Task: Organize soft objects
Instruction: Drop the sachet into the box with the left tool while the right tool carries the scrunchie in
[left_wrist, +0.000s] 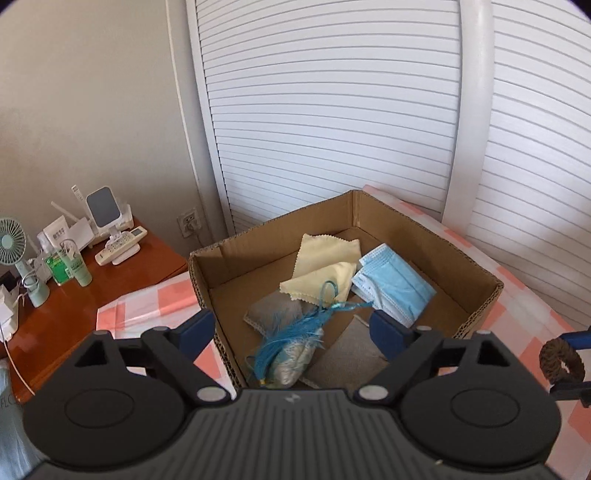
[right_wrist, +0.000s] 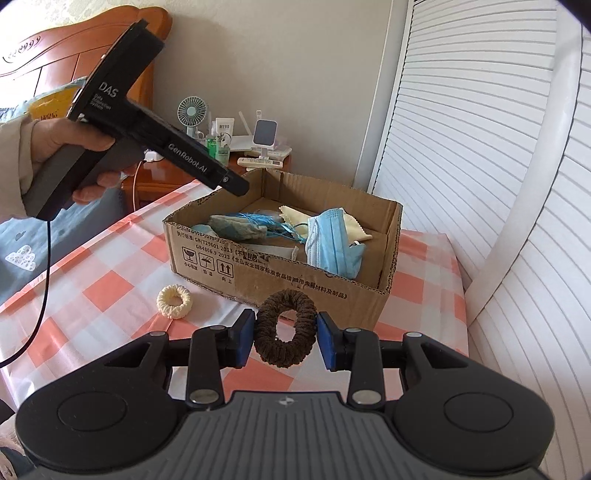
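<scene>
An open cardboard box (left_wrist: 476, 269) (right_wrist: 258, 273) stands on a checked tablecloth. It holds a yellow cloth (left_wrist: 325, 266), a blue face mask (left_wrist: 395, 284) (right_wrist: 332, 240), a blue tassel (left_wrist: 295, 332) on a pale sachet and grey pads. My left gripper (left_wrist: 291, 328) is open and empty, held above the box. My right gripper (right_wrist: 285, 338) is shut on a brown scrunchie (right_wrist: 285, 338), held above the table in front of the box; it also shows in the left wrist view (left_wrist: 561, 360). A cream scrunchie (right_wrist: 174, 301) lies on the cloth left of the box.
A wooden nightstand (left_wrist: 74, 310) at the left carries a small fan (left_wrist: 14, 243), bottles, a phone stand and a remote. White louvred doors (left_wrist: 332, 110) stand behind the box. A wooden headboard (right_wrist: 55, 55) is at the far left.
</scene>
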